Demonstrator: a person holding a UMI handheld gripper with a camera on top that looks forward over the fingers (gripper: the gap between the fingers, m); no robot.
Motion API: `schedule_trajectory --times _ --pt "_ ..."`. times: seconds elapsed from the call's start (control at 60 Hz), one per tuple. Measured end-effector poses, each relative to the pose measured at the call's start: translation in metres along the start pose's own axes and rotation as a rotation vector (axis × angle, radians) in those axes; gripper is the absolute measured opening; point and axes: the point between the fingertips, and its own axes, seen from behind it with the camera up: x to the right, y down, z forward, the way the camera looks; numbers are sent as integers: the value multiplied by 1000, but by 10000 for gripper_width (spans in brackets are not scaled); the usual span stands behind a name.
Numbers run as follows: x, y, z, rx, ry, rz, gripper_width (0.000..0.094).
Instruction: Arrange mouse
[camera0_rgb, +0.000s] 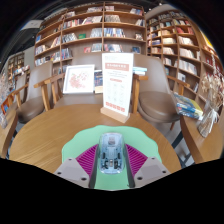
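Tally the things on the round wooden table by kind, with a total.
Translucent grey computer mouse, between the gripper fingers: 1
Green mat: 1
Upright printed sign cards (white-and-red card, white card with picture): 2
Total: 4

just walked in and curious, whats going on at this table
A person is working a handheld gripper over a round wooden table in a library. A grey computer mouse sits between the gripper's fingers, above a green mat. Whether the pads actually press on it is hard to tell. Beyond the mat stand a tall upright sign and a smaller display card, with bookshelves behind.
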Motion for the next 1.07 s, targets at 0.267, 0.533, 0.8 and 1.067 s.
schedule_trajectory --times 0.267,0.533,0.8,1.067 --pt "12 -14 -26 41 50 36 862" --pt "-25 7 -208 93 49 34 855" --pt "-64 85 -341 71 5 -19 850" --pt "-70 99 -383 92 5 -60 854"
